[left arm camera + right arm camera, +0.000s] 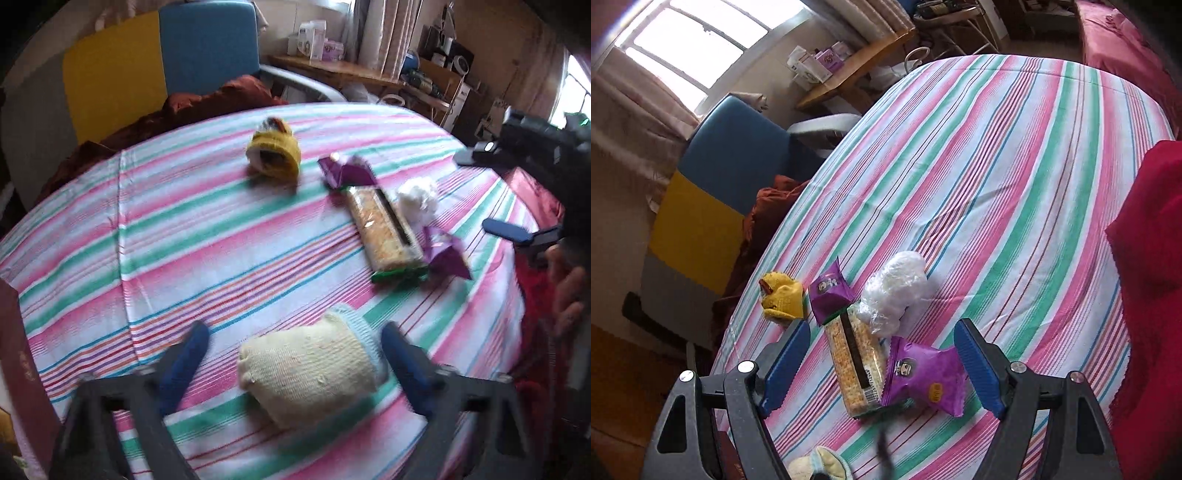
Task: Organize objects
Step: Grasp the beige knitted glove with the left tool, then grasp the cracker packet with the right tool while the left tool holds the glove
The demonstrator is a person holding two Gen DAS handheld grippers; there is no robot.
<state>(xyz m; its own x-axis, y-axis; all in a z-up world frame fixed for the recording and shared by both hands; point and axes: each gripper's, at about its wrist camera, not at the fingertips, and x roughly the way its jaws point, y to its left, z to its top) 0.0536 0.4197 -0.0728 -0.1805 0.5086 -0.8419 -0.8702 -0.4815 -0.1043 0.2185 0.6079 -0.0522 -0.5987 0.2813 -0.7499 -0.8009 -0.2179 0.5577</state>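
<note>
Evidently a pickup is about to begin. On the striped table (184, 229), going left to right, the left claw (295, 354) stands spread wide around a cream knitted sock bundle (306, 373), fingers on either side without touching it; closing there looks like the next move. Farther back lies a yellow knitted bundle (275, 153), then a cracker packet (384, 230) between two purple snack packs, the nearer one (923, 373) overlapping its end, with a white plastic bag (895, 291) beside. The right claw (882, 365), also wide apart and empty, hovers tilted down over that cluster.
</note>
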